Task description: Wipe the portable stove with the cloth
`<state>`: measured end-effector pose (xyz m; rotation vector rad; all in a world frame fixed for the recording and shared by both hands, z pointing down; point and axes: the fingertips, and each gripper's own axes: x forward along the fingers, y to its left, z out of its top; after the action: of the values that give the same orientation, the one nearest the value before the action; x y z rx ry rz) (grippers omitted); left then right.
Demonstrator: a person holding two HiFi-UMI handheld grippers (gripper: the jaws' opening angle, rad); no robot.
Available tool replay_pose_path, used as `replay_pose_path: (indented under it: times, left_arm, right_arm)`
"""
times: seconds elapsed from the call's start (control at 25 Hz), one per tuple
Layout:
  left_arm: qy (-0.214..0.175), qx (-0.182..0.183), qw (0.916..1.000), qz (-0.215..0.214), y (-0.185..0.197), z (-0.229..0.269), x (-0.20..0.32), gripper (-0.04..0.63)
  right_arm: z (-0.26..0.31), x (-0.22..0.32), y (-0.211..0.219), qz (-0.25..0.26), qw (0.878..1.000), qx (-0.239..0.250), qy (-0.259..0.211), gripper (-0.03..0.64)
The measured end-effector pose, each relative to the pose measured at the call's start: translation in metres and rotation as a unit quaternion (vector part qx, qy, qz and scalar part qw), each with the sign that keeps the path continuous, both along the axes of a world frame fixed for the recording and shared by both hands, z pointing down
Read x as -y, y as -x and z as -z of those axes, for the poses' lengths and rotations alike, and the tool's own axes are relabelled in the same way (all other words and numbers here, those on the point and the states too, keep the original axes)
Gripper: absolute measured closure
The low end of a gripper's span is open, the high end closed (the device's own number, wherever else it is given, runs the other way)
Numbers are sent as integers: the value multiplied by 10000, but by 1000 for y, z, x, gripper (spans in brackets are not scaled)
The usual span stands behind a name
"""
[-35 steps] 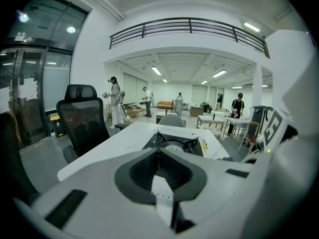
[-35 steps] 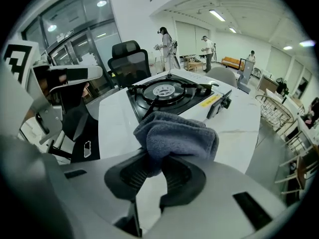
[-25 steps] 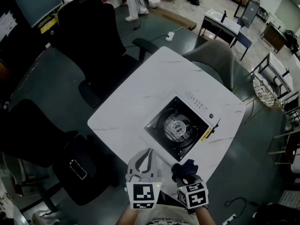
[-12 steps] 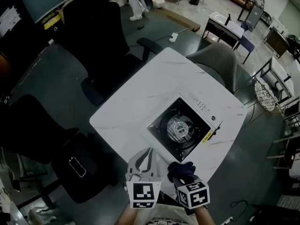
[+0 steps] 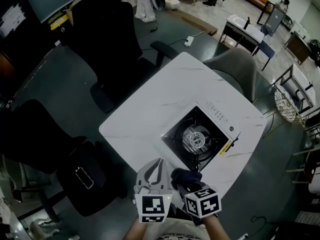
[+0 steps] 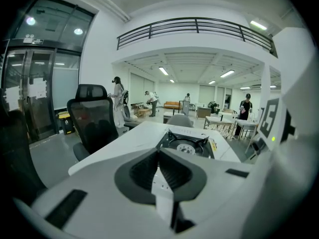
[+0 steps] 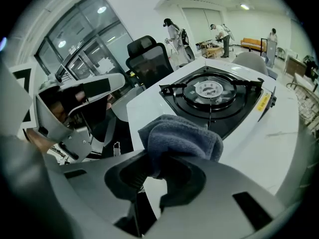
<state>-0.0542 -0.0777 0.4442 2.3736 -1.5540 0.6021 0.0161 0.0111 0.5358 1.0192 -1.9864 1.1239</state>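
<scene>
White table (image 5: 150,109), marble-veined.

Head view:
- Black stove (image 5: 200,140) sits on the table toward its right corner, with the round burner at its centre.
- Left gripper (image 5: 157,165) and right gripper (image 5: 186,180) hang side by side over the table's near edge.
- Dark cloth (image 5: 184,175) is bunched at the right gripper's tip, just beside the stove's near corner. I cannot tell whether it touches.
- Black chair (image 5: 107,34) stands at the table's far left and grey chair (image 5: 232,64) at its far side.

Left gripper view:
- The left gripper (image 6: 159,156) has its jaws pressed together, tips meeting, with nothing between them.
- The table (image 6: 124,143) runs ahead of the jaws, with the stove (image 6: 187,146) on it beyond the tips.
- The black chair (image 6: 92,118) is to the left.

Right gripper view:
- The right gripper (image 7: 154,166) has its jaws clamped on the cloth (image 7: 182,138).
- The cloth is a blue-grey fleecy wad that bulges forward past the jaws.
- The stove (image 7: 214,96) lies straight ahead; its near corner is partly covered by the wad in this view.
- Bare table (image 7: 279,133) shows at right.
- The left gripper (image 7: 75,108) is seen from the side at left, level with this one.
</scene>
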Motion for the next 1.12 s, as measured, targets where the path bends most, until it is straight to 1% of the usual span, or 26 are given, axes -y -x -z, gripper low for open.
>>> replay_pose_path:
  times: [0.16,0.4,0.72,1.12]
  left_arm:
    - [8,1,10000,56,6,-1,3,572]
    - [7,0,10000,78,12,-1,10,572]
    - [53,-6,9998,171,23,-4,21,573]
    - [93,-6,9998,182,32,-7,34,572]
  right_arm:
    - [-1,11,8,44,10000,18,-39,540]
    - [-3,27,20,233,9997,-87,-74,540]
    - [-5,47,34,290,9995,-121,15,540]
    - [-4,70,55,499,9987,-131,33,540]
